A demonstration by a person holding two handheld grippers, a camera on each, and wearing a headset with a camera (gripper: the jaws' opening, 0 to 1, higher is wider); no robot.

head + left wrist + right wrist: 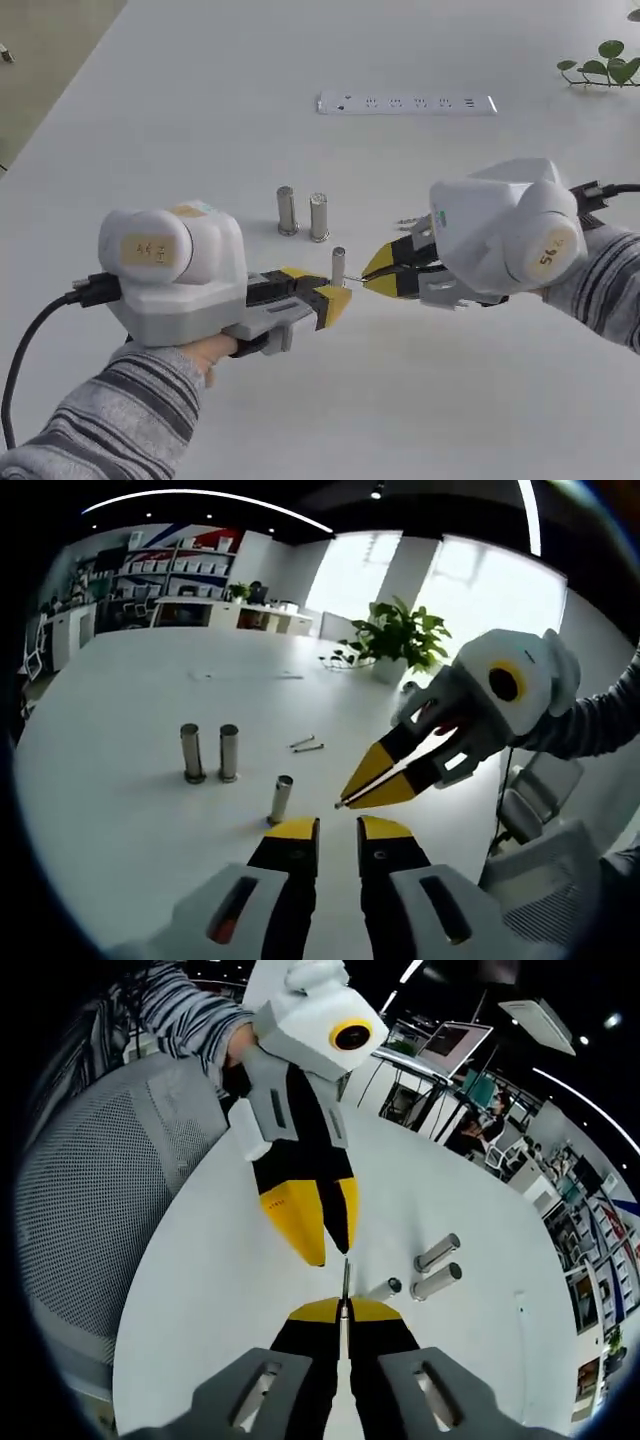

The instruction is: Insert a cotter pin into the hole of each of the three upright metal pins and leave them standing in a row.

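Three upright metal pins stand on the white table: two side by side and a nearer one. My right gripper is shut on a thin cotter pin that points at the nearer pin. Its yellow tips hover just right of that pin. My left gripper is open, with nothing between its jaws. Its tips lie just in front of the nearer pin, whose base the left jaw hides.
Two spare cotter pins lie on the table beyond the pins. A white power strip lies further back and a green plant is at the far right. An office chair stands off the table's edge.
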